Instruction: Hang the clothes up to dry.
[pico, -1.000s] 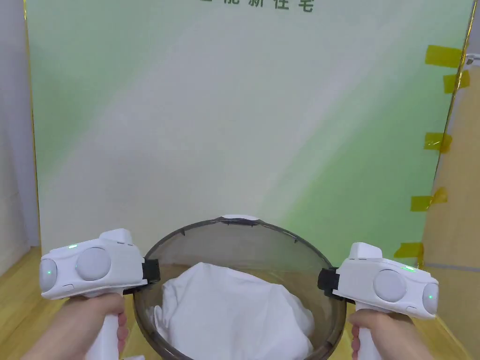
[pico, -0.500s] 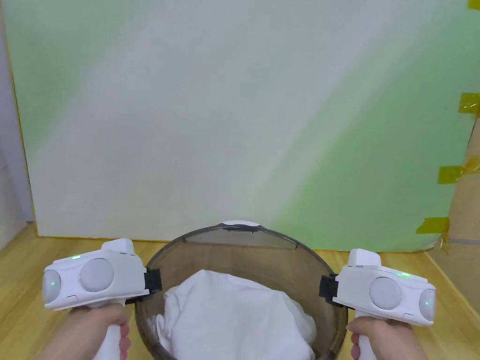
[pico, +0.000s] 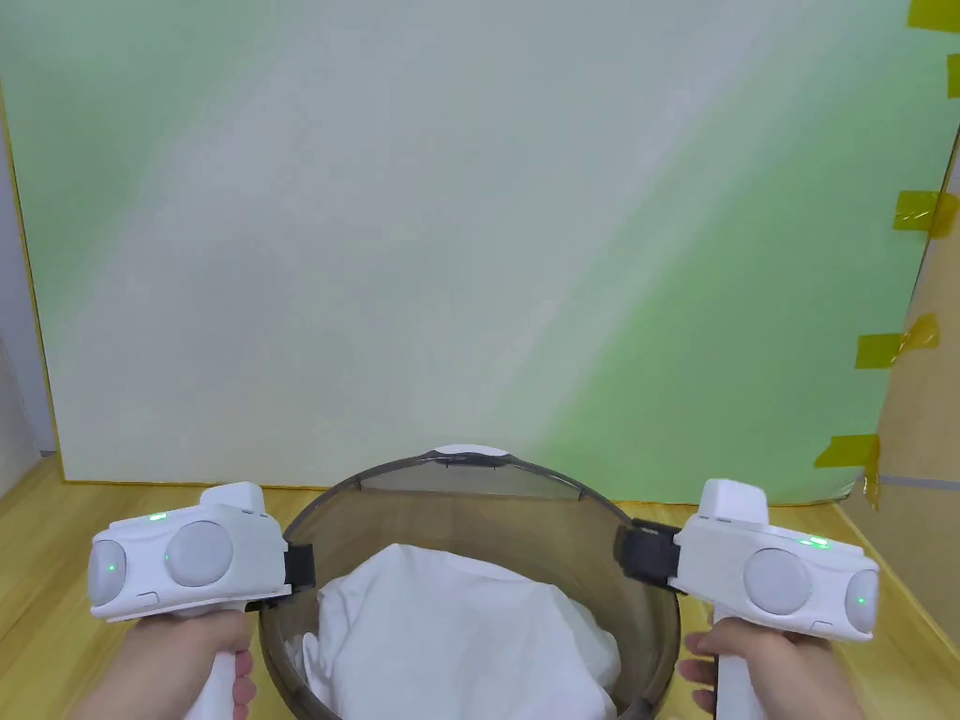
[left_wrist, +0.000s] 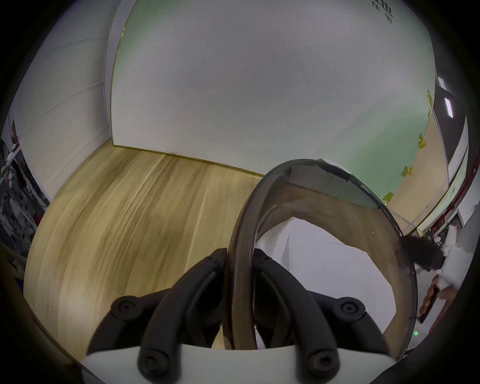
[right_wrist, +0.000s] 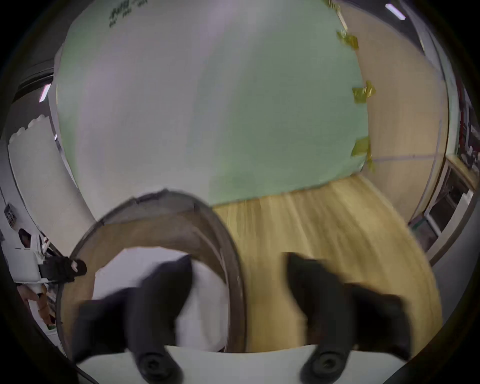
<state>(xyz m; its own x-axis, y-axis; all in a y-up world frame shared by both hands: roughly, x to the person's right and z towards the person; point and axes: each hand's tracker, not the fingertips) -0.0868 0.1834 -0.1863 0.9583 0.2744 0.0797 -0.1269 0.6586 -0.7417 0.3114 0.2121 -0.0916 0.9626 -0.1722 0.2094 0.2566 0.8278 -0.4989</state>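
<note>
A round, smoky see-through basin holds a heap of white clothes. My left gripper is shut on the basin's left rim; in the left gripper view its gripper has both jaws pressed on the rim, one inside and one outside. My right gripper is at the right rim. In the right gripper view its gripper is open, with blurred jaws wide apart on either side of the rim and not touching it. The white clothes lie under its inner jaw.
A tall white-and-green board stands close behind the basin on the wooden floor. A brown panel with yellow tape strips closes off the right side. A white wall runs along the left.
The head camera has tilted down, so more floor shows. The right gripper's jaws have spread and come off the basin rim; the left gripper still holds it.
</note>
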